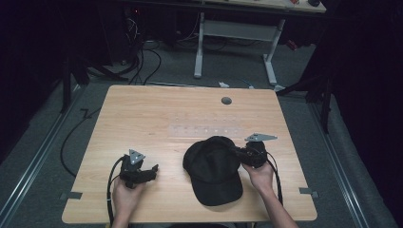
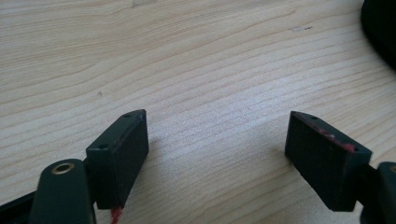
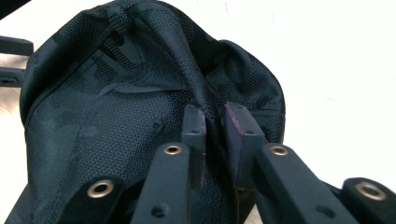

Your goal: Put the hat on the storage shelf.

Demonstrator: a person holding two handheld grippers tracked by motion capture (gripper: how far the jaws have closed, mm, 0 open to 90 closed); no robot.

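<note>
Black fabric baseball cap (image 1: 213, 168) lies right of centre on the pale wooden table (image 1: 157, 114), brim toward the person. Right gripper (image 3: 215, 122) pinches a crown fold on the cap's right side. Left gripper (image 2: 217, 151), jaws wide and empty, rests well apart to the cap's left; the cap's long axis runs near-to-far.

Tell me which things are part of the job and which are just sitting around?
Part of the job:
- cap, a fold of its cloth pinched
- right gripper, shut on that fold
- left gripper, open over bare wood beside the cap
- table, where the cap lies

Just lying about:
- grey round plug in the tabletop
- white desk frame behind
- cables on the floor
</note>
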